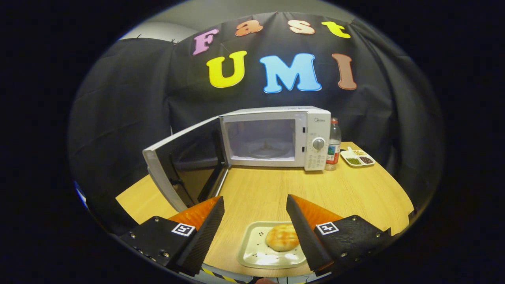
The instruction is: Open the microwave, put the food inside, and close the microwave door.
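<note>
- Hovering with fingers spread wide and holding nothing, the claw [255, 215] straddles a round golden bun [281, 237] on a square pale-green plate [256, 256] at the wooden table's [355, 189] near edge.
- Best gripped by the plate's rim, kept level.
- White microwave [276, 136] beyond, hinged door [185, 161] swung open; its logo is too small to read.

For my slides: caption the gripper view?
Open gripper above a bun on a plate, facing the microwave with its door open.

microwave [276, 136] brand mark, unreadably small
</note>
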### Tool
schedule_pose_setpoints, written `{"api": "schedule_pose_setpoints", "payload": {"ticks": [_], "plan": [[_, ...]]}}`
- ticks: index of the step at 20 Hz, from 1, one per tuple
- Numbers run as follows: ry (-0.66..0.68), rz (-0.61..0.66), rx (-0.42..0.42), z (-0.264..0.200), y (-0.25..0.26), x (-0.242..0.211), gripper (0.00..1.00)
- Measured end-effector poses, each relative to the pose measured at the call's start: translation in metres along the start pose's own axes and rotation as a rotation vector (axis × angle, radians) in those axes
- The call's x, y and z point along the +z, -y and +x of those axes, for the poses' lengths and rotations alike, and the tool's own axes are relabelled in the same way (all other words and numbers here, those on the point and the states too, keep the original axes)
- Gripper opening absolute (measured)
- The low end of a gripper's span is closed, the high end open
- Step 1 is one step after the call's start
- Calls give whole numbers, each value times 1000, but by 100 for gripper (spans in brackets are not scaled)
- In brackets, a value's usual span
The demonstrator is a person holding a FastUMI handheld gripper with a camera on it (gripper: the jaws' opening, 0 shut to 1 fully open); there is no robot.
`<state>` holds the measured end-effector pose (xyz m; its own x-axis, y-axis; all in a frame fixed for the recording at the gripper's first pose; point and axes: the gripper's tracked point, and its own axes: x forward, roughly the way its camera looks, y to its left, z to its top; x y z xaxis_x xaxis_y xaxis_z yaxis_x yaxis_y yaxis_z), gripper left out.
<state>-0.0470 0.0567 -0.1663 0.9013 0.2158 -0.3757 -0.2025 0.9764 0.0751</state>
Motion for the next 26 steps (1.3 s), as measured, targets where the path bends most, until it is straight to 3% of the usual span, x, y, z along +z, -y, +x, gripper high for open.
{"api": "schedule_pose_setpoints", "payload": {"ticks": [9,23,26], "plan": [[-168,22,-91,37,40,-69,96],[-355,-16,-116,53,51,-125,96],[-362,13,-88,52,48,-121,84]]}}
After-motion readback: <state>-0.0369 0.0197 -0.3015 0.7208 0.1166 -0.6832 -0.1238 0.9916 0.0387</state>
